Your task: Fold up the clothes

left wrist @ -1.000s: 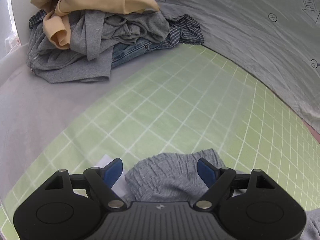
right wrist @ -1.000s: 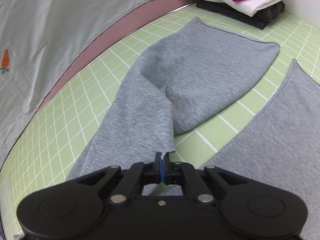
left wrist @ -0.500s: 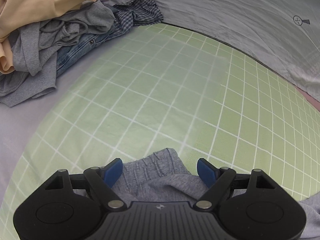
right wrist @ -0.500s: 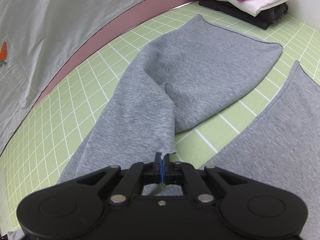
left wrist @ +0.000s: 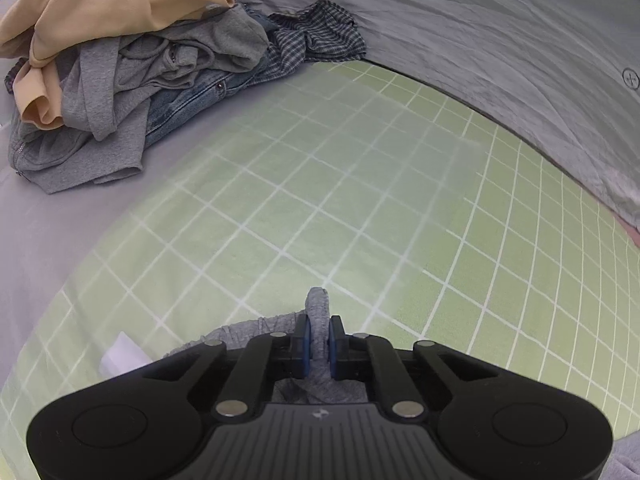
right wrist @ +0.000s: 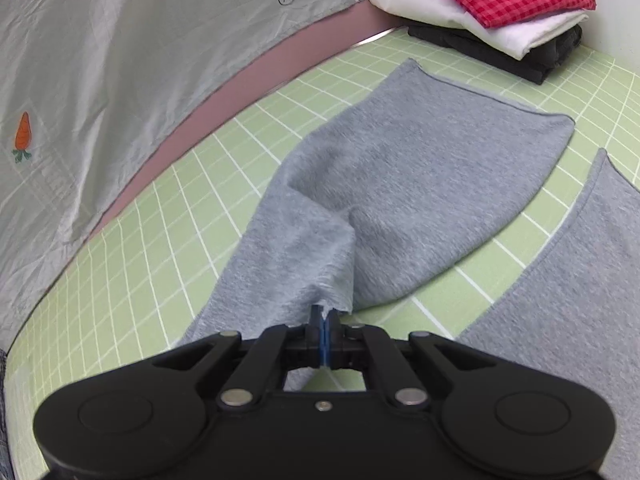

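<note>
Grey sweatpants point(right wrist: 400, 184) lie spread on the green grid mat point(right wrist: 168, 216), one leg stretched toward the far right, the other leg point(right wrist: 580, 300) at the right edge. My right gripper point(right wrist: 323, 322) is shut on the fabric edge near the crotch, lifting it slightly. In the left wrist view my left gripper point(left wrist: 319, 340) is shut on a bunched fold of the gathered grey waistband point(left wrist: 318, 312), which pokes up between the blue pads. A white label point(left wrist: 120, 354) shows beside the waistband.
A heap of unfolded clothes point(left wrist: 132, 68) sits at the mat's far left: tan garment, grey hoodie, jeans, checked shirt. A folded stack point(right wrist: 504, 12) of red gingham, white and black items lies at the far right. A grey sheet point(right wrist: 140, 48) borders the mat.
My left gripper has gone from open around the waistband to shut on it. The left view swung back toward the clothes heap. The right gripper keeps its hold, barely moved.
</note>
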Demonstrator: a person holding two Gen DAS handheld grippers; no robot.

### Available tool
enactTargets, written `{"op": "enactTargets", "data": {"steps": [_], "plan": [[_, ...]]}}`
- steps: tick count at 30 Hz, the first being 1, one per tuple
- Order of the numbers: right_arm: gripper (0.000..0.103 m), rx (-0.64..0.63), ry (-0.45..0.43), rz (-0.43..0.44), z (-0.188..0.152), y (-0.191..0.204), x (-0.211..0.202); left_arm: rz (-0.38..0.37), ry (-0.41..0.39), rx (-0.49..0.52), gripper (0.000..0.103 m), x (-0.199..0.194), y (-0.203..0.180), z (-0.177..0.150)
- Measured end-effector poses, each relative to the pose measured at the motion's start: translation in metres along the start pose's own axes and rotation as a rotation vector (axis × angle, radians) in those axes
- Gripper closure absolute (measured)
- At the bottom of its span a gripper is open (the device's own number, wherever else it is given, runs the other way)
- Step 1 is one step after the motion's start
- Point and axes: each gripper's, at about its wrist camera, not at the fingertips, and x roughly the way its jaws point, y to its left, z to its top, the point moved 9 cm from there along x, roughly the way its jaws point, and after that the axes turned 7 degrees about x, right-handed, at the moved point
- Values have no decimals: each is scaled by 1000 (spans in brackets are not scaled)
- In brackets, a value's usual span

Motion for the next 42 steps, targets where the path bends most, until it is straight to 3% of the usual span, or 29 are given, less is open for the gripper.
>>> {"op": "enactTargets", "data": {"steps": [8,11,12,14,15,17,20,23,26,31,37,39,41,42], "plan": [[102,-158,-142,161,73,106,7,-95,-89,-271,95,-15,37,63],[102,-193,-235,234,104,153,13,-161,-189,-362,93,-14,45,86],[101,-194,-275,259,113,167,13,-184,-236,-398,87,-15,47,92],[67,-234,-363,253,123,188,10,-168,-275,-414,66,-19,49,98],[48,-282,-363,226,120,193,10,-143,-279,-397,59,-21,49,99],[49,-371,-348,203,109,197,9,-102,-290,-334,35,-28,53,95],[42,-474,-286,187,76,178,8,-34,-258,-300,27,-32,69,71],[41,-513,-201,132,37,139,10,78,-173,-281,27,-30,94,31],[41,-468,-108,90,3,94,11,160,-81,-309,27,-29,119,-17],[41,-414,-9,35,-38,40,5,124,9,-386,27,-27,128,-70],[41,-413,-29,41,-37,34,-11,73,-36,-359,28,-24,110,-72],[41,-409,-44,44,-33,35,-14,84,-44,-317,38,-23,104,-69],[41,-409,-50,45,-32,35,-16,105,-43,-262,93,-22,98,-66],[41,-408,-51,43,-32,35,-17,118,-47,-229,93,-25,97,-65]]}}
